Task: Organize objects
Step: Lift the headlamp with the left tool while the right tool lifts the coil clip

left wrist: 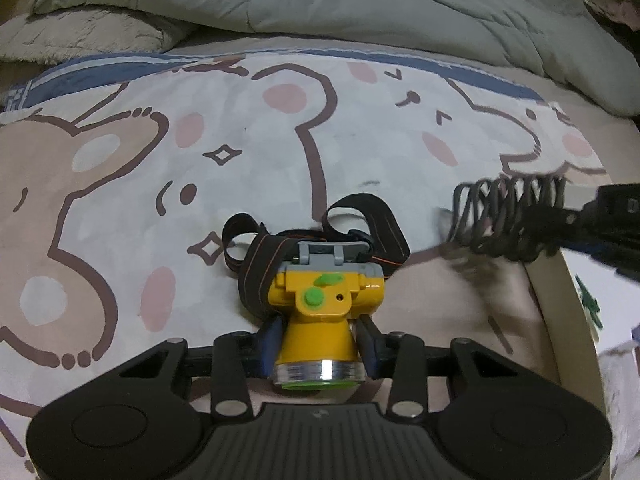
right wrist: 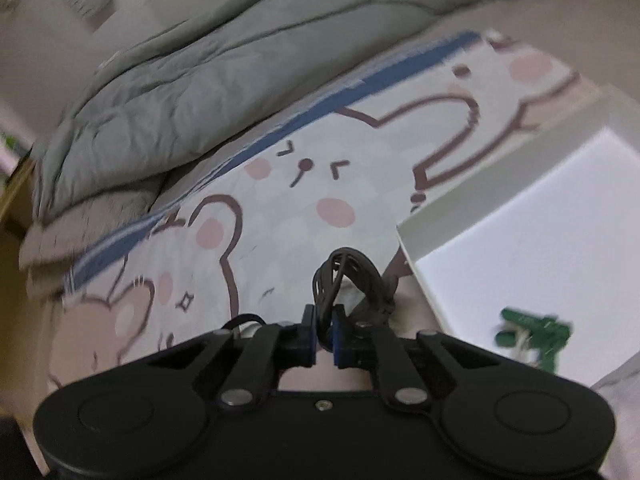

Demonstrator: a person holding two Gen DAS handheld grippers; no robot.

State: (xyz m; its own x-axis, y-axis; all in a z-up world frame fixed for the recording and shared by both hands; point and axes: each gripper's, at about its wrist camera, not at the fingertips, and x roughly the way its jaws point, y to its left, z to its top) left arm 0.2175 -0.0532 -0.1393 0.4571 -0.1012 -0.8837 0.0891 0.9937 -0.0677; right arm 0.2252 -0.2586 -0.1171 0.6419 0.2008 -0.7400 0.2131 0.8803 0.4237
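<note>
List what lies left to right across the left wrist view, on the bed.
Headlamp strap → yellow headlamp → coiled black cable → right claw → white box.

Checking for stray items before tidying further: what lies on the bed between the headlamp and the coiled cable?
Nothing: in the left wrist view only bare bedsheet separates the headlamp from the coiled cable.
</note>
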